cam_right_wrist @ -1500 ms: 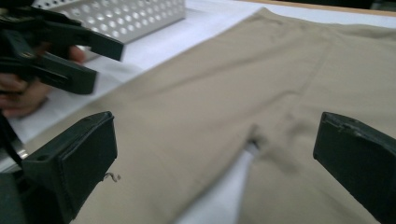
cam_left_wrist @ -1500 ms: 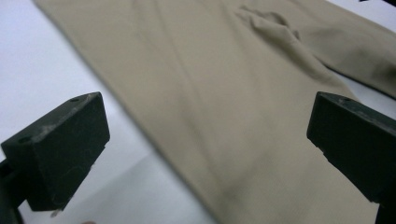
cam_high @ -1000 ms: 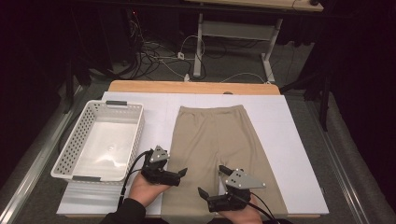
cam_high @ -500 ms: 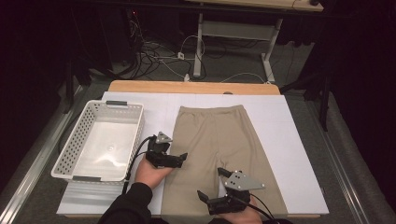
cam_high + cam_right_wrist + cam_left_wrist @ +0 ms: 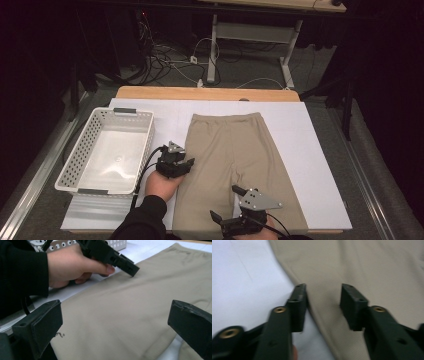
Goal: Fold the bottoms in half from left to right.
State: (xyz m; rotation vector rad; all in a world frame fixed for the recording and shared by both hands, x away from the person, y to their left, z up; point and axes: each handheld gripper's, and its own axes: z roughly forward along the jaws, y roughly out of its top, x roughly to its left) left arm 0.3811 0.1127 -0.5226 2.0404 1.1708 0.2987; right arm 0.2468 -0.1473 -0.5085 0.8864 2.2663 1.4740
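**Left tongs closing on the shorts' side edge**

Tan shorts (image 5: 235,170) lie flat on the white surface (image 5: 310,150), at centre, waistband toward 12 o'clock, leg hems toward 6; white basket (image 5: 107,150) sits at 9 o'clock of them, well apart, nothing in it.

Left tongs (image 5: 186,165) at the shorts' 9 o'clock edge; jaws have just been closing and now straddle that edge in the left gripper view (image 5: 323,303); cloth lies between them, one jaw over white surface, one over fabric; a gap shows on both sides, so not yet pinching, partly open.

Right tongs (image 5: 227,205) near 6 o'clock, above the leg hems; jaws wide apart (image 5: 115,322), nothing held, fabric below them.

Judgement: the step in hand looks like taking the left side edge for a fold. To do it well: keep the tips low so the lower jaw slides under the hem rather than pushing it into a wrinkle; close fully before lifting; catch both layers; bring the right tongs to the matching hem so the lift stays even.
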